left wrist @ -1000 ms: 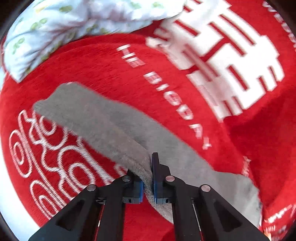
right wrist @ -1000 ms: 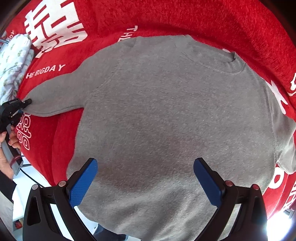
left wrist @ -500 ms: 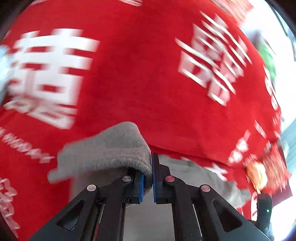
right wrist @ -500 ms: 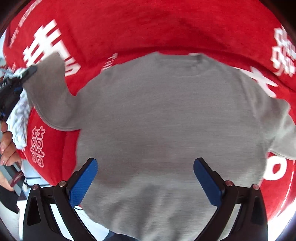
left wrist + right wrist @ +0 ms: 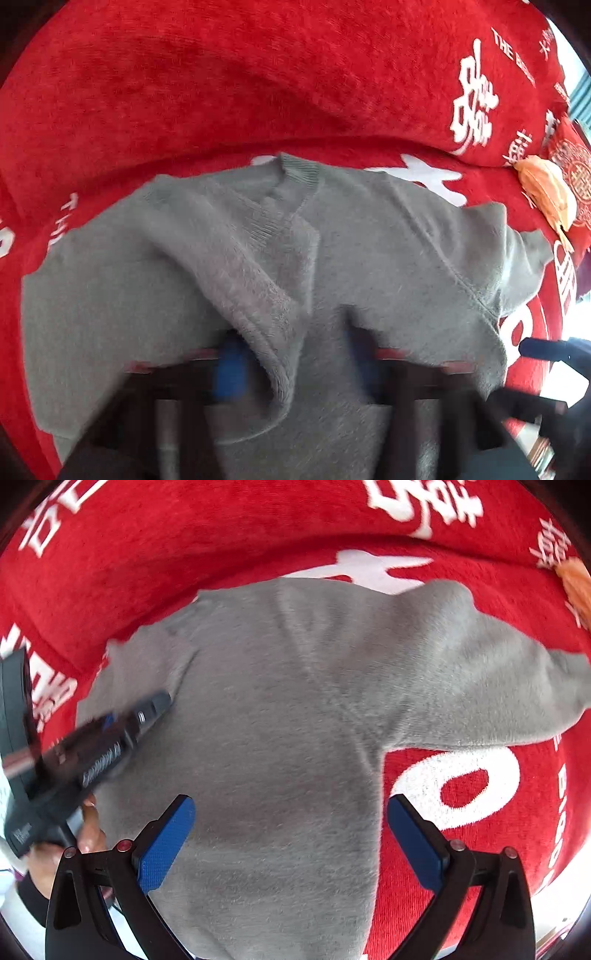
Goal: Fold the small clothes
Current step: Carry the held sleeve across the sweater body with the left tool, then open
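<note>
Grey sweater (image 5: pixel 280 716) lay flat on the red blanket (image 5: pixel 221 535) with white lettering, filling the centre of both views. One sleeve (image 5: pixel 243 280) was folded in across the chest, its cuff ending low centre in the left wrist view. Other sleeve (image 5: pixel 498 686) stuck out toward the right edge of the right wrist view, unfolded.

Left gripper (image 5: pixel 295 365): jaws opening, blurred, cuff lying between them but pads no longer pressing on it. It also showed at the left of the right wrist view, with a hand (image 5: pixel 51 860) on its handle.

Right gripper (image 5: pixel 291 843): jaws wide apart, nothing held, above the sweater's lower body.

Orange item (image 5: pixel 546 192) at right edge, unclear what.
</note>
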`<state>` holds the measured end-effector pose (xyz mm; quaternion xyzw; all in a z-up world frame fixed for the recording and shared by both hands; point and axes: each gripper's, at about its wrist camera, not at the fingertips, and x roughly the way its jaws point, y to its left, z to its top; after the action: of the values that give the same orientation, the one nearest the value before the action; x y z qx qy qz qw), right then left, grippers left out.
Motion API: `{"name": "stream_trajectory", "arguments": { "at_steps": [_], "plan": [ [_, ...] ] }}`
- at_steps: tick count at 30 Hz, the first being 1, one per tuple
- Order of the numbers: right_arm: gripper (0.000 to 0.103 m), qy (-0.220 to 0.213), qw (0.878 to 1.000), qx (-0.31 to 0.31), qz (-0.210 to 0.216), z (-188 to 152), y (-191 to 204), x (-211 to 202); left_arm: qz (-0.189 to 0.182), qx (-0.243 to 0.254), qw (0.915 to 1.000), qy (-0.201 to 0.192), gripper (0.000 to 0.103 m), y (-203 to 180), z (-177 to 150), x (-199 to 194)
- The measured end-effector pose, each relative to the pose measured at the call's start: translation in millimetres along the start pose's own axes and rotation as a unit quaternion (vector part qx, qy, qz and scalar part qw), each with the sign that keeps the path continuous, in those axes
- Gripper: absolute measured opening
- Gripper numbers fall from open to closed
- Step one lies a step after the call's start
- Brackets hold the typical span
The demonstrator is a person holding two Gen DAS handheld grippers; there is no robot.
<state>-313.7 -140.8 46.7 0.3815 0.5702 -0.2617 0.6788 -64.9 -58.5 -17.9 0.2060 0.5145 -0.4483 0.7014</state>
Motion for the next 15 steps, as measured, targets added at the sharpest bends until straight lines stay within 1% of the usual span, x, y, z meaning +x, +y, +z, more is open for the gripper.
{"name": "stream_trajectory", "arguments": {
  "at_steps": [1,3,4,5,6,7,8,9,10,11,13,15],
  "plan": [
    [0.103,0.0,1.0,0.002,0.001,1,-1,1,0.008,0.0,0.9999,-0.013,0.069,4,-1,-13],
    [0.103,-0.003,1.0,-0.004,0.002,10,2,1,0.005,-0.003,0.9999,-0.016,0.069,19,-3,-33],
    [0.103,-0.006,1.0,-0.012,0.003,14,7,1,0.011,-0.011,0.9997,-0.021,0.071,32,-4,-48],
    [0.103,-0.011,0.999,-0.03,0.005,20,19,0,0.022,-0.019,0.9993,-0.025,0.076,43,-3,-57],
    [0.103,-0.015,0.999,-0.047,0.002,25,29,1,0.044,-0.034,0.9978,-0.035,0.088,63,-3,-70],
    [0.103,-0.021,0.997,-0.073,-0.002,30,44,1,0.072,-0.054,0.9948,-0.048,0.09,85,-5,-82],
    [0.103,-0.031,0.994,-0.106,-0.008,36,66,1,0.095,-0.07,0.9917,-0.051,0.09,105,-6,-89],
    [0.103,-0.043,0.989,-0.141,-0.019,42,91,3,0.113,-0.082,0.9891,-0.048,0.09,122,-7,-92],
    [0.103,-0.051,0.984,-0.168,-0.026,46,108,5,0.139,-0.099,0.9846,-0.038,0.09,145,-8,-92],
    [0.103,-0.06,0.977,-0.202,-0.04,51,133,12,0.156,-0.111,0.9812,-0.028,0.09,159,-9,-89],
    [0.102,-0.07,0.96,-0.258,-0.081,59,176,32,0.179,-0.147,0.9727,0.005,0.09,197,-17,-73],
    [0.096,-0.073,0.94,-0.304,-0.139,62,208,60,0.189,-0.173,0.9663,0.031,0.09,215,-26,-60]
  ]
}}
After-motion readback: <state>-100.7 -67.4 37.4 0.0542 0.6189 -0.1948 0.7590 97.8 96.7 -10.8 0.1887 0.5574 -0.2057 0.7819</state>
